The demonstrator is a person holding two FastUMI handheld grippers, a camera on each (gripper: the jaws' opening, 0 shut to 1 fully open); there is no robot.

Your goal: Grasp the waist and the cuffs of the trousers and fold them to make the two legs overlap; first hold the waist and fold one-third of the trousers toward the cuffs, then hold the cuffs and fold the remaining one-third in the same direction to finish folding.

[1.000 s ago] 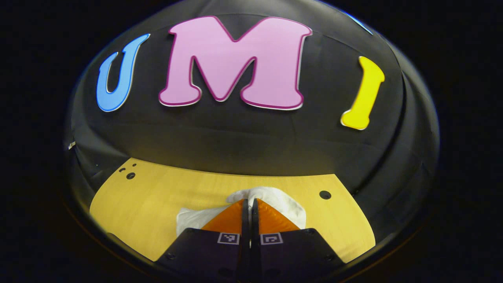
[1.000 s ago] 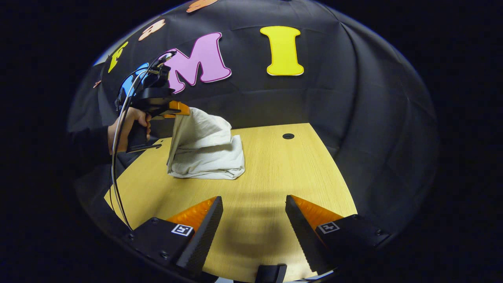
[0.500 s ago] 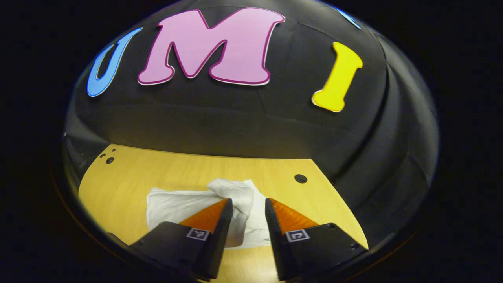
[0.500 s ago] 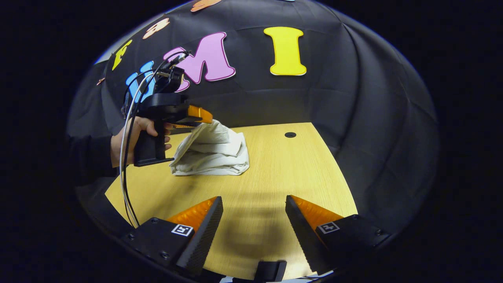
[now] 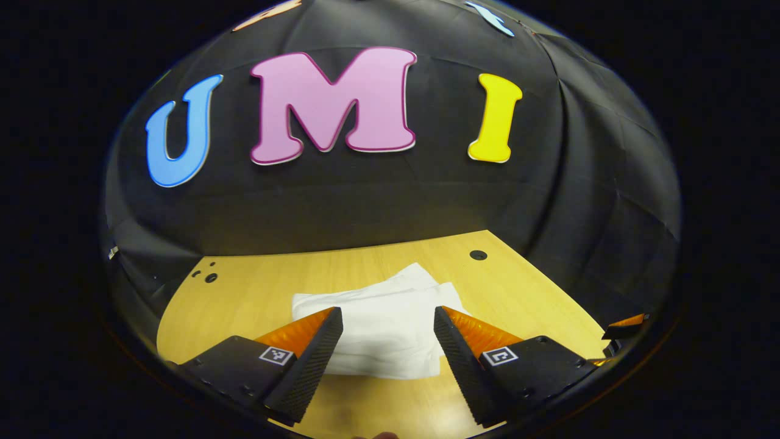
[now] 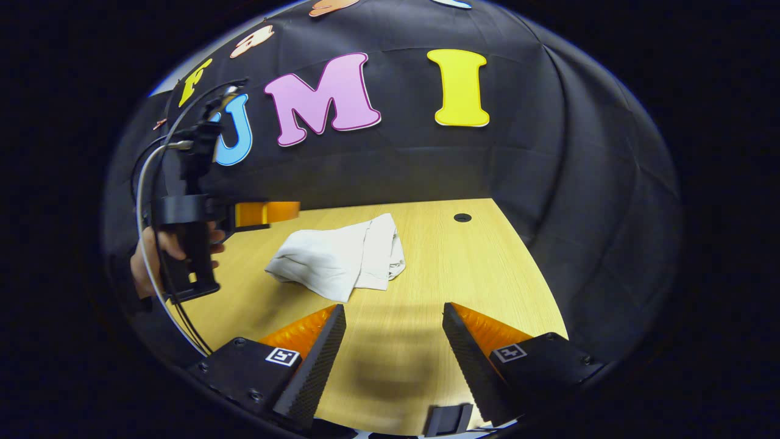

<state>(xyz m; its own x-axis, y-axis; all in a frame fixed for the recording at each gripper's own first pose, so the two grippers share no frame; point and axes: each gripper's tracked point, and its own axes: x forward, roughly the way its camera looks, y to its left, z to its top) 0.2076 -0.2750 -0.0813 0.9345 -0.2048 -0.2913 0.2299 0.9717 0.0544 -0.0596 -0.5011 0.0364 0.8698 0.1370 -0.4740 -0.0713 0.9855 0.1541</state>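
Note:
The white trousers (image 5: pixel 387 314) lie folded in a flat bundle on the wooden table (image 5: pixel 244 292). My left gripper (image 5: pixel 388 323) hangs open just above their near edge, nothing between its fingers. In the right gripper view the trousers (image 6: pixel 341 256) rest mid-table, with a top flap lying a little askew. My right gripper (image 6: pixel 393 323) stands open over bare wood, well short of the trousers. The left gripper (image 6: pixel 268 213) is seen there from the side, held by a hand (image 6: pixel 149 259), up and to the left of the bundle.
The table has a round cable hole (image 6: pixel 462 217) near its far right corner and small holes (image 5: pixel 207 275) at the far left. The black cloth wall stands close behind the far edge. A tip of the right gripper (image 5: pixel 624 326) peeks in at the left gripper view's right rim.
My left gripper opened, let go of the trousers and pulled back and up. The lifted cloth dropped flat onto the bundle. My right gripper stayed open and barely moved.

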